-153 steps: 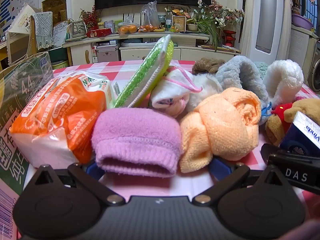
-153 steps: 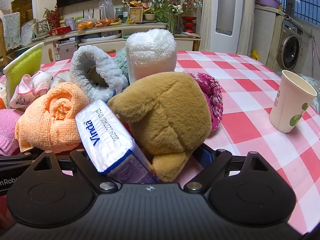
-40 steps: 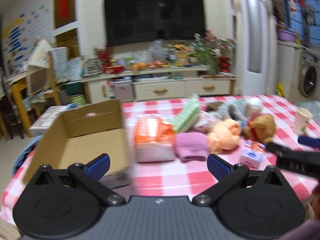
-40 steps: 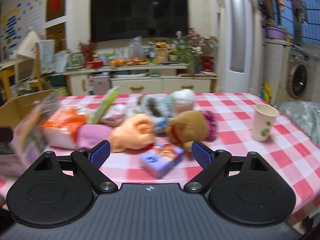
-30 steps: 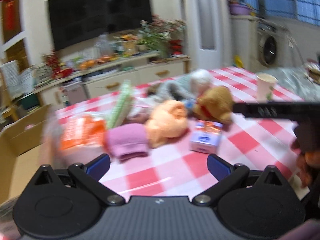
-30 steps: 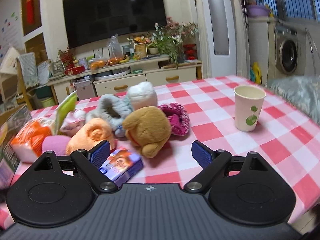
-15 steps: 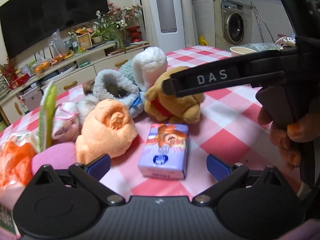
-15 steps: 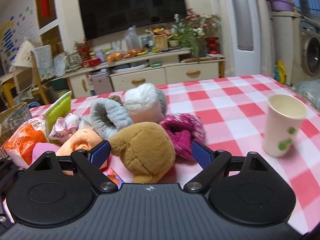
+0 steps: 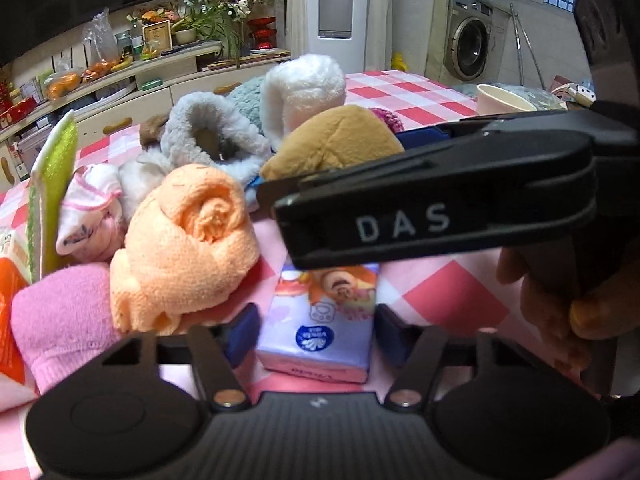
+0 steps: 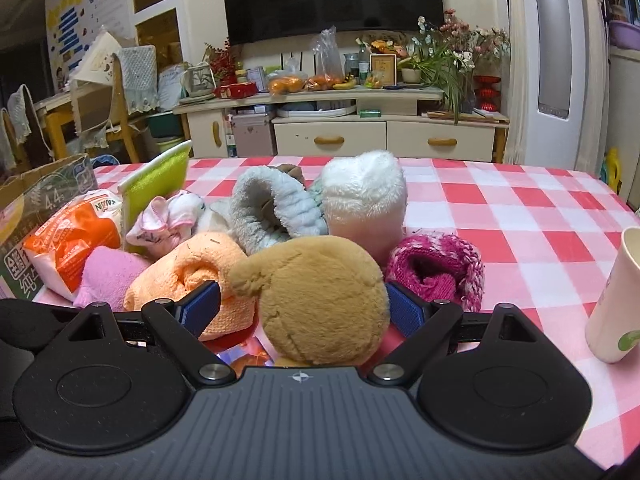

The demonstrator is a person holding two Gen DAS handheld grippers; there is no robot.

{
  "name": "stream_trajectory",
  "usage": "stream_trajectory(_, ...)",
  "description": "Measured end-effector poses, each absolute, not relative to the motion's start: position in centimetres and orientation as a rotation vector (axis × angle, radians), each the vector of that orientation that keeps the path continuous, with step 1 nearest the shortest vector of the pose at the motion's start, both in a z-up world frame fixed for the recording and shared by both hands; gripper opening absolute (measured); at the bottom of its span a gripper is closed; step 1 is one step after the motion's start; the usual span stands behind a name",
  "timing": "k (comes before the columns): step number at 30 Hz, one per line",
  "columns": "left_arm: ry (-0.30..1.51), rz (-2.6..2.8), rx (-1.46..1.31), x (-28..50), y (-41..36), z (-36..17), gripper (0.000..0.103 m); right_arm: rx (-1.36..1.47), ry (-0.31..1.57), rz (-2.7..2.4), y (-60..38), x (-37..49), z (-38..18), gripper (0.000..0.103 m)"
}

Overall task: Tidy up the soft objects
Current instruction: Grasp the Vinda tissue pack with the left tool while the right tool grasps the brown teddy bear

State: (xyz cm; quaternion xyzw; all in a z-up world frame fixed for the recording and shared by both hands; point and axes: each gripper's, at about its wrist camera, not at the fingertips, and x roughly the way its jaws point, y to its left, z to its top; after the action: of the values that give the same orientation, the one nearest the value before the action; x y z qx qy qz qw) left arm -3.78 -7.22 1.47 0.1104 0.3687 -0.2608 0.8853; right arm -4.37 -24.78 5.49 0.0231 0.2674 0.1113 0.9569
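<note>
We find the checked table [image 10: 520,200] carrying the soft pile. The brown plush toy [image 10: 320,300] sits at 6 o'clock between the right gripper [image 10: 302,306], jaws apart. The tissue pack [image 9: 320,320] lies between the left gripper [image 9: 316,334], jaws closing, pads not yet pressing.

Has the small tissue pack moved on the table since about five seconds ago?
Yes. The tissue pack leaned against the brown plush toy then; now it lies flat on the tablecloth, nearer the camera, apart from the toy.
</note>
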Motion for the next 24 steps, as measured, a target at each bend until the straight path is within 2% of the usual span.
stream_trajectory(3,0.773,-0.552,0.217,-4.0,-7.2,1.7,0.052,0.029,0.56,0.199,-24.7,-4.2,5.3,0.103)
stream_trajectory(8,0.785,-0.543,0.186,-4.1,-6.6,1.9,0.051,0.072,0.585,0.124,-25.2,-3.9,5.0,0.103)
stream_trajectory(9,0.787,-0.54,0.177,-4.2,-6.4,1.9,0.051,0.089,0.59,0.117,-25.5,-3.9,5.0,0.094)
stream_trajectory(12,0.777,-0.53,0.169,-4.2,-5.7,2.1,0.051,0.128,0.609,0.086,-25.8,-4.0,4.8,0.079)
stream_trajectory(24,0.716,-0.482,0.126,-5.3,-2.1,4.8,0.051,0.189,0.593,0.001,-24.5,-6.2,4.6,0.078)
